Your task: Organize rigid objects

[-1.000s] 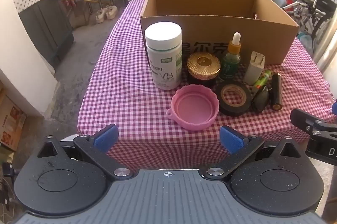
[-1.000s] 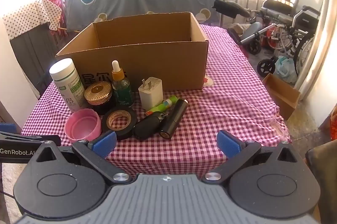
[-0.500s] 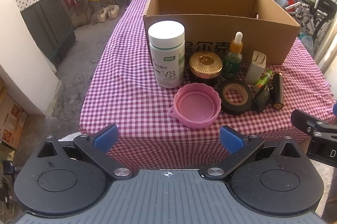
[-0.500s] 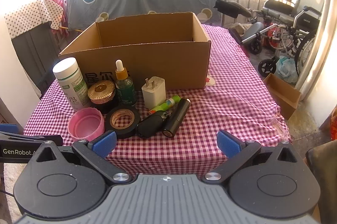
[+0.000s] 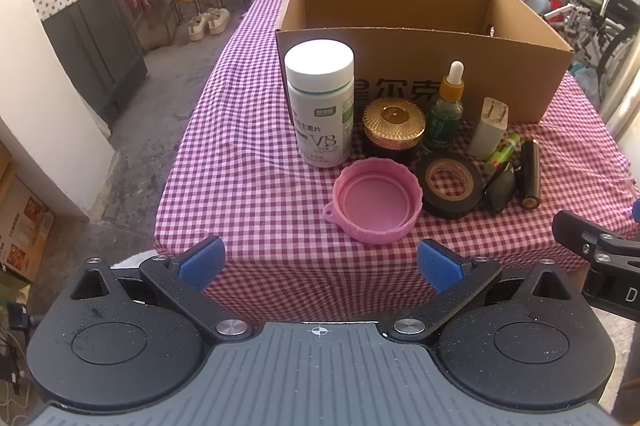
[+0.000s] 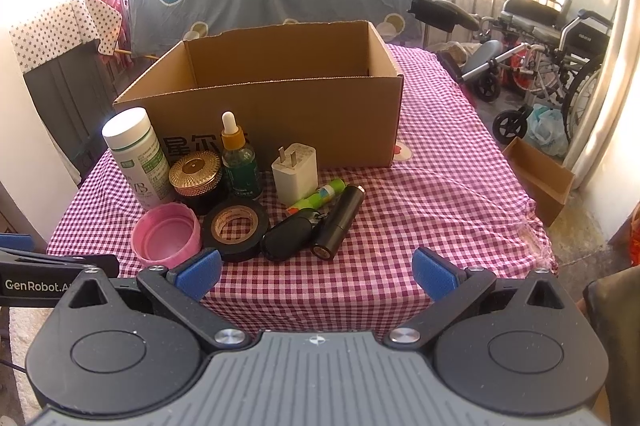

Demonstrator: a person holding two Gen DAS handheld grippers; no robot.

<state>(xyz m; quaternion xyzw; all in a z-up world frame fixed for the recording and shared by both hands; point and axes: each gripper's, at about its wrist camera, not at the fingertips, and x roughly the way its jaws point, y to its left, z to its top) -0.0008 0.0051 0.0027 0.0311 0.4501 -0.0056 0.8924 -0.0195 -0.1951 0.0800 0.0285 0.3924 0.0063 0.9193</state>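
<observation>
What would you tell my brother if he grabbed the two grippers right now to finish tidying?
Left gripper: open, empty, short of the table edge.
Right gripper: open, empty, also short of it.
On the checked cloth, before the cardboard box: white bottle, gold-lidded jar, dropper bottle, charger, pink lid, tape roll, green tube, black fob, black cylinder.
Done: nothing; no item shows in the box.
Left: everything.

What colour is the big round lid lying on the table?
Pink lid, seen best in the left wrist view.
</observation>
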